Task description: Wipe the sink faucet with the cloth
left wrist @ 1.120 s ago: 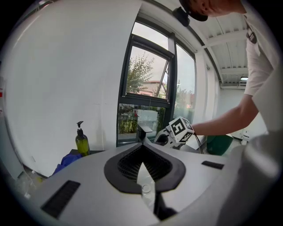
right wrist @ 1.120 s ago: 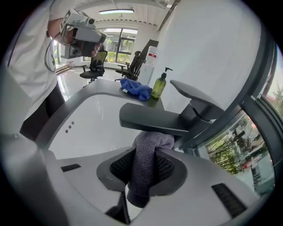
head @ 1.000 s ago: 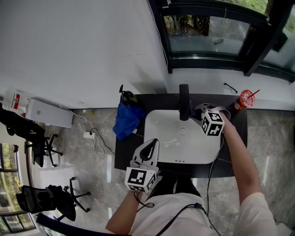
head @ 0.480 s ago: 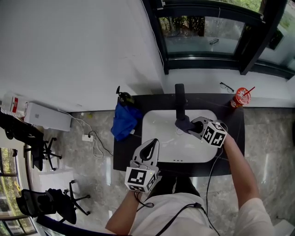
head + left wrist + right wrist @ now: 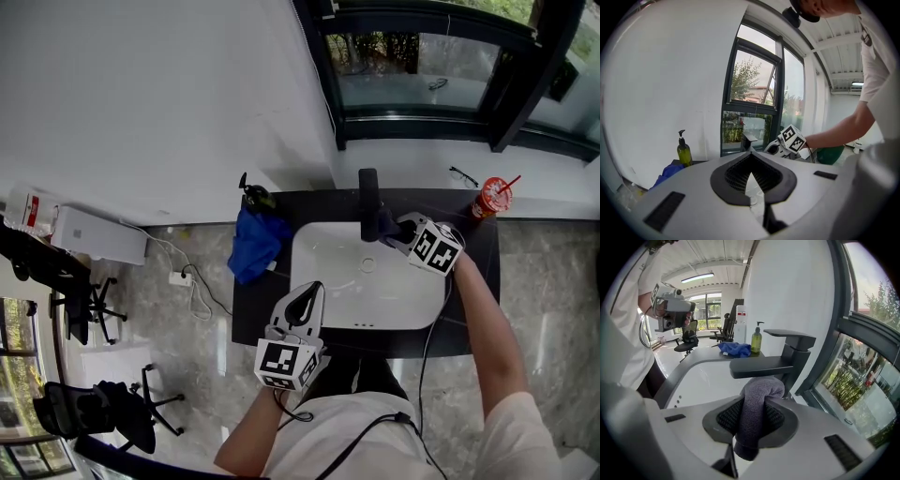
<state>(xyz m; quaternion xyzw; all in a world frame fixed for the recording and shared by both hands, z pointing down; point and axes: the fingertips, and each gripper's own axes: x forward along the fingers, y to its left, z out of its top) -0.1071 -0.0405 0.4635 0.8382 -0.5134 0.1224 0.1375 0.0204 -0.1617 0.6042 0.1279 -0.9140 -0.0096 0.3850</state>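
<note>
The black faucet (image 5: 368,202) stands at the back of the white sink (image 5: 323,281). My right gripper (image 5: 398,231) is at the faucet's right side, shut on a grey cloth (image 5: 385,225). In the right gripper view the cloth (image 5: 757,404) bulges out between the jaws of the right gripper (image 5: 752,423) and presses up under the faucet's spout (image 5: 761,366), close to its upright body. My left gripper (image 5: 302,302) hangs over the sink's front rim, shut and holding nothing. From the left gripper (image 5: 751,182) the faucet (image 5: 749,138) shows far off.
A crumpled blue cloth (image 5: 255,242) and a green soap bottle (image 5: 258,197) sit on the black counter (image 5: 253,309) left of the sink. A red cup with a straw (image 5: 491,199) and glasses (image 5: 461,174) lie at the back right. A window runs behind the faucet.
The right gripper slid the cloth out along the spout toward the basin, then drew it back toward the faucet's body. The left gripper has stayed where it was.
</note>
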